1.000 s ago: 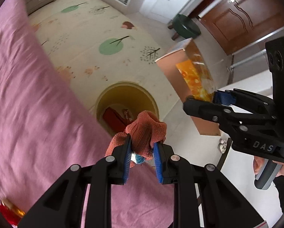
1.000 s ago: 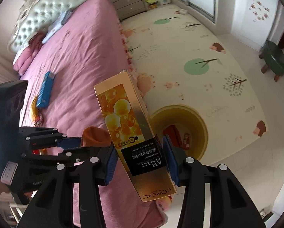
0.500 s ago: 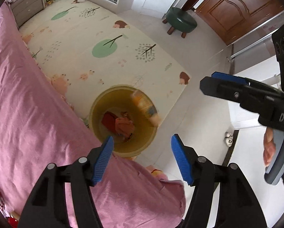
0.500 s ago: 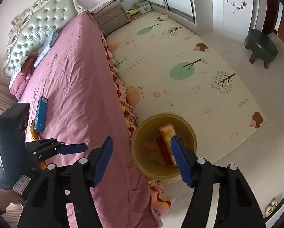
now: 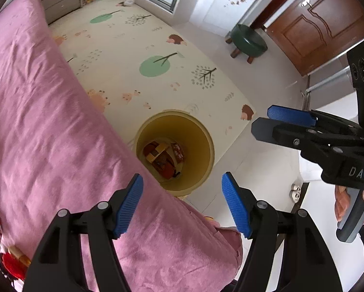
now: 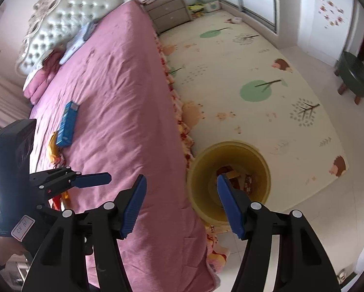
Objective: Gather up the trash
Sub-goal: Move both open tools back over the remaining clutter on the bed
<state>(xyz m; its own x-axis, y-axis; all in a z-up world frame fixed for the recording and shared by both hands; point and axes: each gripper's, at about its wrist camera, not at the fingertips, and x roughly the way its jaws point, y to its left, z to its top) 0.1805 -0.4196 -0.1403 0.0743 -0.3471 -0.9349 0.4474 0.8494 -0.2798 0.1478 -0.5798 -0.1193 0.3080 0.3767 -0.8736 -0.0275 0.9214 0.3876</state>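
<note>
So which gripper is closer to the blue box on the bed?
Left. The left gripper, jaws opening and empty, hangs over the bed near the blue box; the right gripper is farther off, above the bin.

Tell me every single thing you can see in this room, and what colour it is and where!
bin: one, yellow, on the floor by the bed's edge, trash inside
bed cover: one, pink, over the bed
blue box: one, lying on the bed cover
wrapper: one, yellow and red, beside the blue box
headboard: one, pale tufted, at the bed's far end
play mat: one, cream with trees and hedgehogs, on the floor
stool: one, dark green, near the door
door: one, brown wood
drawers: one, grey, next to the headboard
left claw: black, blue pads, opening, empty
right claw: black, blue pads, open, empty
</note>
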